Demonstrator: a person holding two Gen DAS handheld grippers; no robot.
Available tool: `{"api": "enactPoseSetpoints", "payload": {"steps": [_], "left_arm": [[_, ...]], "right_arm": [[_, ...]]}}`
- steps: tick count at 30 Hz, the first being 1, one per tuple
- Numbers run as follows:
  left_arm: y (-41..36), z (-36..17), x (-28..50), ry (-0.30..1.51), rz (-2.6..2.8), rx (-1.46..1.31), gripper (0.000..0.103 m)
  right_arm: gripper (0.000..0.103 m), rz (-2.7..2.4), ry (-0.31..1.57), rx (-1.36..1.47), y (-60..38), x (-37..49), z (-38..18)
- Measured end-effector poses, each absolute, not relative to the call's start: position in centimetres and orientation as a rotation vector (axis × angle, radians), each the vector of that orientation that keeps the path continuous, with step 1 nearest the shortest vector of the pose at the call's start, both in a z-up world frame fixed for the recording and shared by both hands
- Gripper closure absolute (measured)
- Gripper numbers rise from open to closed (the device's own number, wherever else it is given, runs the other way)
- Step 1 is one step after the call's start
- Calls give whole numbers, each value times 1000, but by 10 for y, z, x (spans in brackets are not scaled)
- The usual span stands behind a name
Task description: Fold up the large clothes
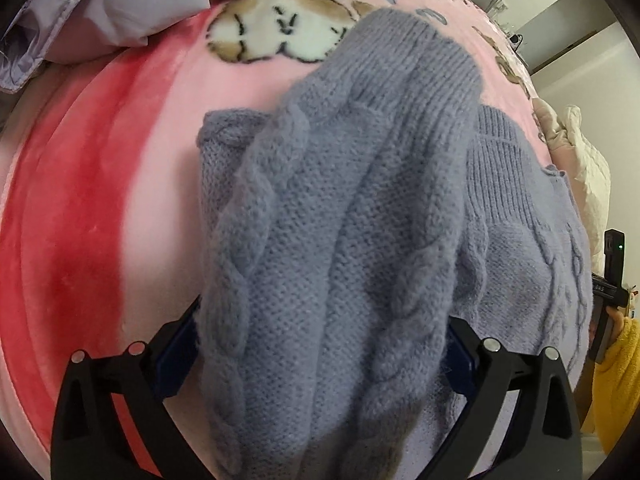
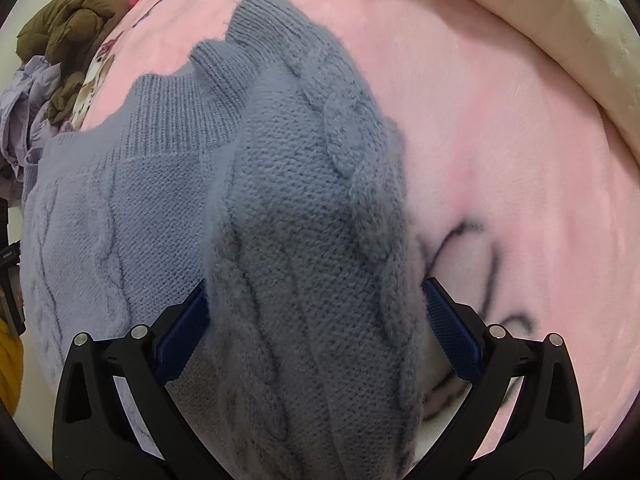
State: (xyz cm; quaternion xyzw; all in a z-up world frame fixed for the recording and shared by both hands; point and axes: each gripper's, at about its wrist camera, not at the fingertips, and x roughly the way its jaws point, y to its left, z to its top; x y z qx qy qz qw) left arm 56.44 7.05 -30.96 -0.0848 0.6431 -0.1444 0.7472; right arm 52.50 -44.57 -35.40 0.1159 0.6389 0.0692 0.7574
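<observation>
Blue-grey cable-knit sweater [image 1: 340, 240] lay on a pink blanket [image 1: 120, 200], filling the centre of both wrist views. Left gripper [image 1: 320, 352], at lower centre of its frame, stood wide, with a sleeve draped between its jaws; whether the pads pinched the knit could not be told. Right gripper [image 2: 316, 320] likewise stood wide about the other sleeve [image 2: 312, 240], which crossed over the body toward the ribbed collar [image 2: 176, 116] at upper left. A brown jacket [image 2: 68, 16] and a lilac garment [image 1: 100, 4] lay near the frames' upper-left edges. Probable faults: the bulky, fuzzy knit could slip from wide jaws, or a pad could snag and drag the sleeve, spoiling the fold.
</observation>
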Motion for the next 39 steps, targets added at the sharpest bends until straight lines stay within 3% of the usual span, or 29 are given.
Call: {"api": "enactPoseSetpoints", "payload": {"steps": [9,14,17,20,30,39], "left_arm": [[75,-317,556,1342,-252,-258,4],[60,-312,552,1441,-321,-207,4],[52,-301,542,1484,-531,-188,5],[57,-296,531,1469,-681,-197,5],[59,-332,553,1627,-527,-314,4],[33,-325,545,1569,-393,-356,4]], "right_arm": [[7,63,1342,307,-445,520,-352],[7,132,1413,275,-438,515,-342],[7,396,1474,447,-440,499,-336],[7,501,1393,528,-444,486,-323],[7,361,1511,548,-448,512,-354],[7,360,1470,498,-404,516,-351]]}}
